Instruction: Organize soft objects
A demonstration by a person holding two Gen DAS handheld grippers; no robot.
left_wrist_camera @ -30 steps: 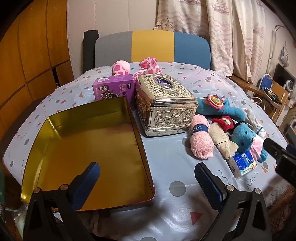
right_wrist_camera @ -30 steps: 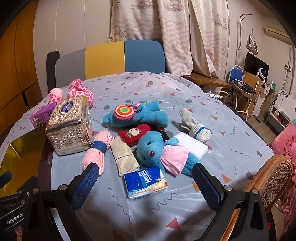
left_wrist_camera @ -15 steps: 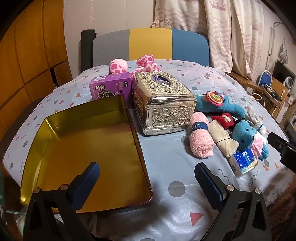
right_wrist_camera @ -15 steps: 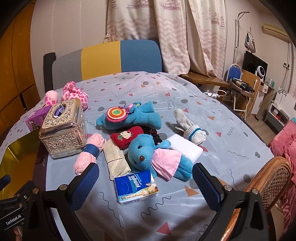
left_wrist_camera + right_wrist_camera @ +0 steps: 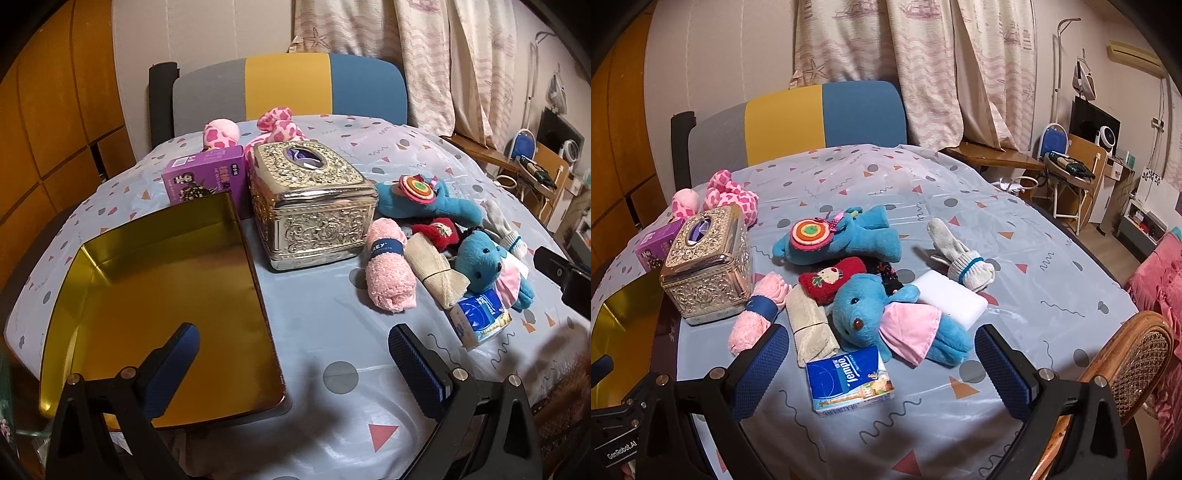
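Patterned tablecloth [image 5: 1015, 236] covers the table. Both the left gripper [image 5: 291, 354] and the right gripper [image 5: 881, 354] are spread wide, grasping nothing. Just ahead of the right fingers lie a tissue pack [image 5: 849, 382] and a blue bear [image 5: 886, 317]; the gold tray [image 5: 155, 295] lies under the left fingers.

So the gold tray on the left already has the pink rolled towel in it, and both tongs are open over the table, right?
Not quite: the gold tray holds nothing. The pink rolled towel lies on the tablecloth right of the ornate silver tissue box, as the left wrist view shows. Both tongs, left and right, are open.
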